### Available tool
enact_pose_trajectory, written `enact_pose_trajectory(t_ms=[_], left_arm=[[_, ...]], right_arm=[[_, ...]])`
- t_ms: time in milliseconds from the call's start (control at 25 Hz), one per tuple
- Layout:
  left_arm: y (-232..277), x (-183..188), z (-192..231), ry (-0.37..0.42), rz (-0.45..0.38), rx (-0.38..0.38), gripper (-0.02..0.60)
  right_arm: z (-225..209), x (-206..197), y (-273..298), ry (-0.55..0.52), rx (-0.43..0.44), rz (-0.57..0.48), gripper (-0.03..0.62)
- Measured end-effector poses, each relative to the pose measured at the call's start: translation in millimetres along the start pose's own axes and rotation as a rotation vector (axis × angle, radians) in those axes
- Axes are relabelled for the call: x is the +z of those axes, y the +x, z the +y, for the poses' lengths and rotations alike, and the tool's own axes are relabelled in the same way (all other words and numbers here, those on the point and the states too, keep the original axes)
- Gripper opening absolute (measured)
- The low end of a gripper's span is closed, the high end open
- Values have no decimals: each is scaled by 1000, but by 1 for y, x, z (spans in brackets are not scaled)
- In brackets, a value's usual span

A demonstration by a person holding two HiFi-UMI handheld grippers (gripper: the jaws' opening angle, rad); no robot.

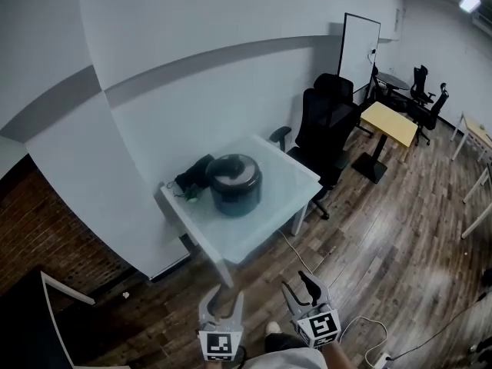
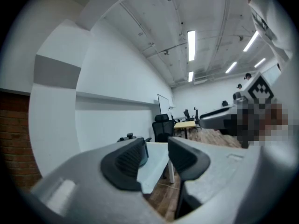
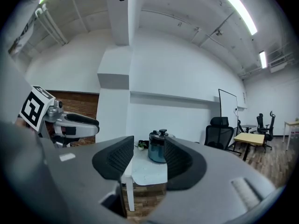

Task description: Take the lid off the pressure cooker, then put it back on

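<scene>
A wide room with a dark plank floor point(image 1: 369, 229) and a white wall point(image 1: 192, 68) banded in grey. Against that wall stands a white table point(image 1: 269, 206), one corner pointing out into the room. Behind it are two black office chairs point(image 1: 327, 125), then a small yellow table point(image 1: 390, 123) and a whiteboard point(image 1: 359, 48) leaning at the far end.

The pressure cooker point(image 1: 234, 184) sits on the white table towards the wall side — dark and round, with its lid point(image 1: 233, 170) on. A black bundle point(image 1: 192, 179) lies just beside it, on the side nearer the wall.

The person stands well back from the table, both tools held level and aimed at it, side by side. The left gripper point(image 1: 222, 297) has its jaws drawn in as far as they go, only a slim gap showing and nothing in it. The right gripper point(image 1: 298, 285) has its jaws parted and bare — the cooker shows far off between them, touched by neither.
</scene>
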State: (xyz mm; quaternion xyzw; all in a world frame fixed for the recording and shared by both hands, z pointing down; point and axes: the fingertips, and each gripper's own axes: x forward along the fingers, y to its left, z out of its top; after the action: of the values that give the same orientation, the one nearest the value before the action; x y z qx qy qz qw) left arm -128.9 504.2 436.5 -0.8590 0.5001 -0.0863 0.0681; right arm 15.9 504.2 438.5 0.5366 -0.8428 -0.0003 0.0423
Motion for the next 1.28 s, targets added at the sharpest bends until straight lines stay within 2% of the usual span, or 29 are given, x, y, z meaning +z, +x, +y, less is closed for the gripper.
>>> enact_pose_trajectory(t_ms=[680, 1280], left_arm=[[120, 7, 14, 8, 41, 58, 170], [175, 6, 32, 5, 38, 76, 170]], right_arm=[[-89, -3, 93, 21, 91, 10, 189], [-123, -9, 143, 25, 112, 19, 189]])
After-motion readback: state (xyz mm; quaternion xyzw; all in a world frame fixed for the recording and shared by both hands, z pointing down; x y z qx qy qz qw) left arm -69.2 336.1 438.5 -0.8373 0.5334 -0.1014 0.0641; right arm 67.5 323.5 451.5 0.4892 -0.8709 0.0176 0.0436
